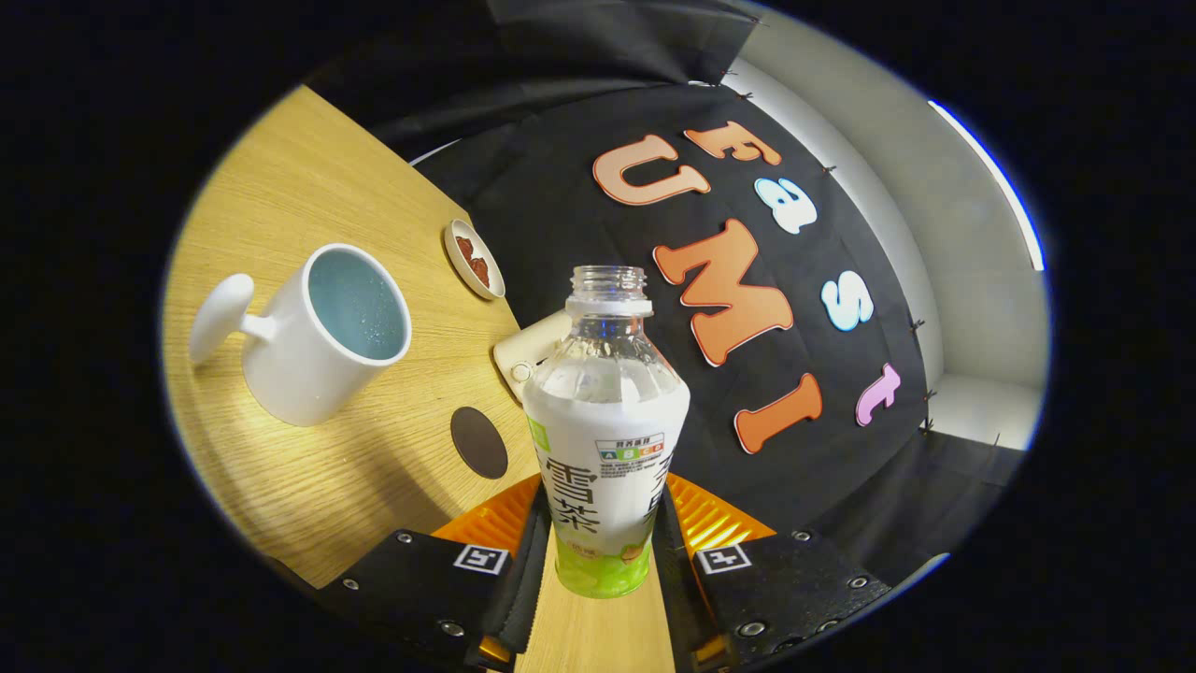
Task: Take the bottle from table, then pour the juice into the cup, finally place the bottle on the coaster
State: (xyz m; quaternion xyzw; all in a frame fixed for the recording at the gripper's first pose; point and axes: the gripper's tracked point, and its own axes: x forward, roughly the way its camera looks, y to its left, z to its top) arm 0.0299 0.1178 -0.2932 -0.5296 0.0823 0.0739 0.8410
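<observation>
Between tongs (605,561): uncapped clear plastic bottle with white-green label (605,439), both fingers clamped on lower body, held tilted. White ceramic mug (322,332) beside it on wooden desk (374,467), dark round coaster (479,442) nearer fingers. Risks: open neck spills outside mug rim; low grip lets bottle slip.

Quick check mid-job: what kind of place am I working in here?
Likely a staged test booth: a wooden table against a black cloth wall, set with a mug, while the gripper holds the bottle.
</observation>
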